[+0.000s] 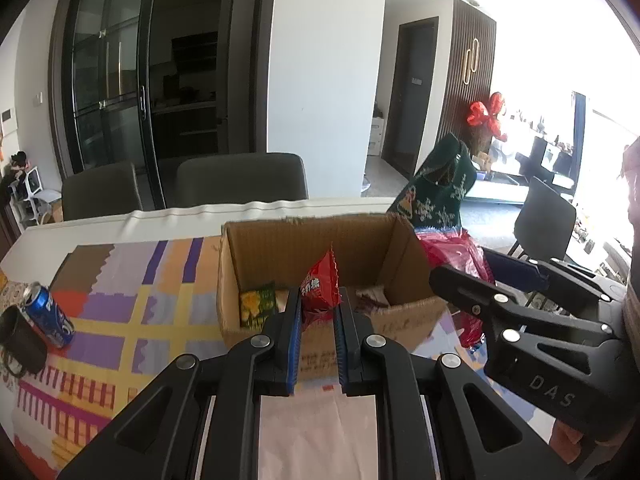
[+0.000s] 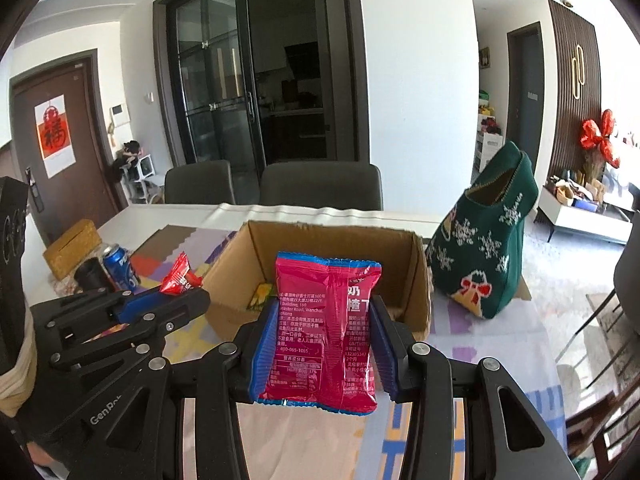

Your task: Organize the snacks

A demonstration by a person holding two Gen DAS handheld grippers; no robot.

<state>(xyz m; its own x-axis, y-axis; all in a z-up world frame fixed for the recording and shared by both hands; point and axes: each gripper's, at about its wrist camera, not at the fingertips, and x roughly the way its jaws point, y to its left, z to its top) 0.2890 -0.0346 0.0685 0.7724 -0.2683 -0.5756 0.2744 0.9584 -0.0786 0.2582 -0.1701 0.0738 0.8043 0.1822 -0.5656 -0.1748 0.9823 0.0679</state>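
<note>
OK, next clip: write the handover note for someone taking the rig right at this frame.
Left gripper: shut on a small red candy packet, held just over the near edge of the cardboard box.
Right gripper: shut on a pink snack bag, upright, in front of the box.
Done: a green-yellow packet already lies in the box, with something else beside it that I can't identify.
Left: release both held snacks into the box. A blue soda can lies on the patterned cloth to the left; a green Christmas stocking stands right of the box.
</note>
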